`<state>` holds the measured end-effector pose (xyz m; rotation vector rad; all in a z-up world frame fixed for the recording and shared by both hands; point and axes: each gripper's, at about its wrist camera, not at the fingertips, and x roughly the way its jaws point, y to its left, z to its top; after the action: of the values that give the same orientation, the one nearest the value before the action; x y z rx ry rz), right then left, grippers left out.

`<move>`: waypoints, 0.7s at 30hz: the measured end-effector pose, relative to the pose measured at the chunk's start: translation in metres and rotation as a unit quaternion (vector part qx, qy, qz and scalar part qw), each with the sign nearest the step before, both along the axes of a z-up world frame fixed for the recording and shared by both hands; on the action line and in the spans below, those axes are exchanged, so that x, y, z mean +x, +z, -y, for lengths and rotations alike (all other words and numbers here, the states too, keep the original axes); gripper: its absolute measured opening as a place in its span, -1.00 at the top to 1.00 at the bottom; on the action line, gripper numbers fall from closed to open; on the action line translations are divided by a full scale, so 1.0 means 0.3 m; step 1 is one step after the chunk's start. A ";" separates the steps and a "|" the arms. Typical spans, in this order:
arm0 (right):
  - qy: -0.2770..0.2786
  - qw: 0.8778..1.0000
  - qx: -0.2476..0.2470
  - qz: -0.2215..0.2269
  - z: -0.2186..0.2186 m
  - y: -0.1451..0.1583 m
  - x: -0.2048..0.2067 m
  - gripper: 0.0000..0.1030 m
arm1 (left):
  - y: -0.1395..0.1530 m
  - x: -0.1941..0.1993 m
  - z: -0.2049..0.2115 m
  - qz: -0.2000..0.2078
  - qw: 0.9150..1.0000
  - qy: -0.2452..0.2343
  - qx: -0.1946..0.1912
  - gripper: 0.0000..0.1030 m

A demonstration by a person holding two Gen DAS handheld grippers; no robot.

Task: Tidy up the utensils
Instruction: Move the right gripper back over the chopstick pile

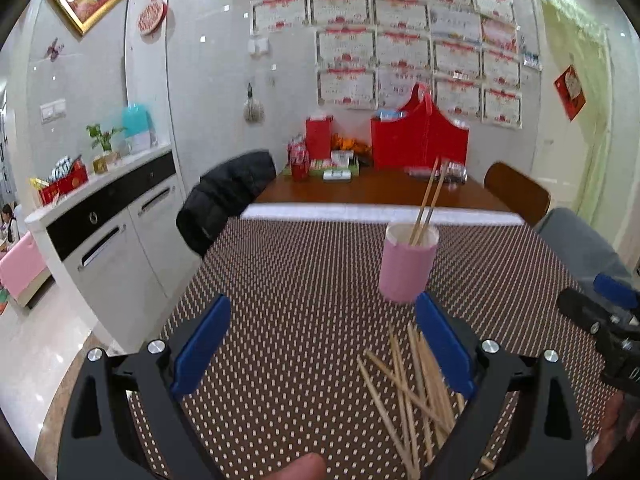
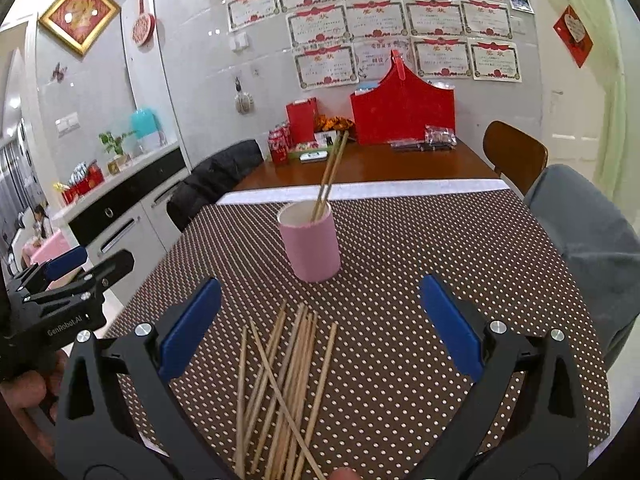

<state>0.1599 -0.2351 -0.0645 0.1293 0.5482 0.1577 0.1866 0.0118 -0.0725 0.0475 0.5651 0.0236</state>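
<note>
A pink cup (image 1: 406, 266) (image 2: 311, 240) stands upright on the dotted brown tablecloth with two wooden chopsticks (image 1: 428, 200) (image 2: 330, 176) leaning in it. Several loose chopsticks (image 1: 412, 388) (image 2: 284, 384) lie in a crossed pile on the cloth nearer to me. My left gripper (image 1: 322, 340) is open and empty above the cloth, left of the pile. My right gripper (image 2: 320, 324) is open and empty over the pile, the cup beyond it. The right gripper also shows at the right edge of the left wrist view (image 1: 600, 316), and the left gripper at the left edge of the right wrist view (image 2: 68, 280).
Red gift bags (image 2: 402, 110), cans (image 2: 280, 144) and small packets sit at the far end of the table (image 2: 380, 164) by the wall. Chairs stand at the left with a black jacket (image 2: 216, 180) and at the right (image 2: 514, 152). A grey cushion (image 2: 588, 248) is at the right edge. A white cabinet (image 1: 108, 236) is left.
</note>
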 end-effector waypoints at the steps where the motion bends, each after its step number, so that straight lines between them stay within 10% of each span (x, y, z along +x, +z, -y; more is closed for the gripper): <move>1: 0.001 1.000 -0.001 -0.006 0.001 -0.012 0.005 -0.89 | -0.024 0.003 -0.005 -0.011 1.000 0.000 -0.001 -0.79; 21: 0.015 0.983 -0.067 -0.171 -0.013 -0.400 0.155 -0.89 | -0.541 0.104 0.013 -0.213 0.977 0.000 0.001 -0.79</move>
<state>0.2064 -0.2314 -0.1846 0.0154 0.9019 0.1284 0.2179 0.0079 -0.2347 0.0545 0.9936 0.0141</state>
